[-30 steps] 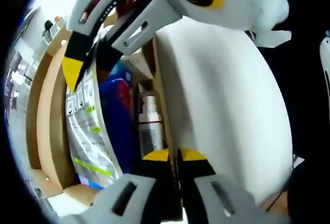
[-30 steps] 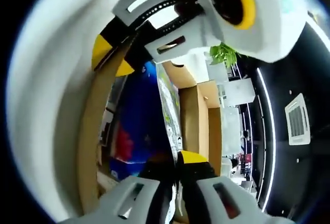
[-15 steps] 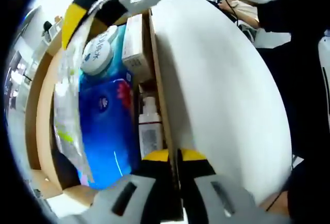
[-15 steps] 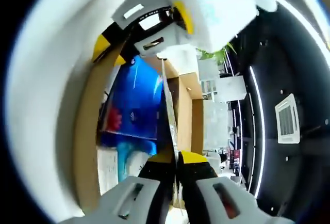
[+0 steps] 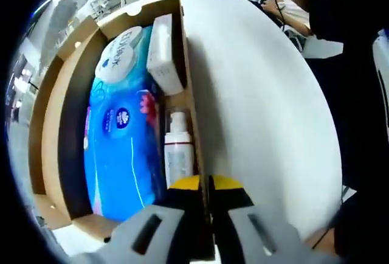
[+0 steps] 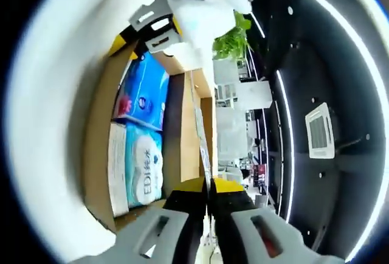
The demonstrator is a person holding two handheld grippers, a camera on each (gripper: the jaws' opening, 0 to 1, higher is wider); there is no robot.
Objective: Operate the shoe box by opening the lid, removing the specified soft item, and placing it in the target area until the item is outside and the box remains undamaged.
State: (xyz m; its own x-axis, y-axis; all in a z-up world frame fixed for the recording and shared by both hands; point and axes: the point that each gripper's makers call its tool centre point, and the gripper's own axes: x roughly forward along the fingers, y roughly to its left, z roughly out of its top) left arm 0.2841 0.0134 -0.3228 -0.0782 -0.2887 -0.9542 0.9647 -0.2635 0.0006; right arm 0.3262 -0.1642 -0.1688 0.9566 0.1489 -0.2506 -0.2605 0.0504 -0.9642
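In the left gripper view, an open cardboard box [image 5: 58, 124] lies on a white table [image 5: 261, 106]; inside, left to right: a blue tissue pack [image 5: 118, 148], a round wipes pack [image 5: 118, 54], a white carton [image 5: 165, 54], a small bottle [image 5: 178, 151]. Left gripper [image 5: 205, 185] jaws closed on the box's side wall. In the right gripper view, the right gripper [image 6: 206, 186] is pinched shut on a thin clear plastic bag [image 6: 200, 130], held outside above the box [image 6: 100, 130]. The other gripper [image 6: 152, 30] grips the box's far edge.
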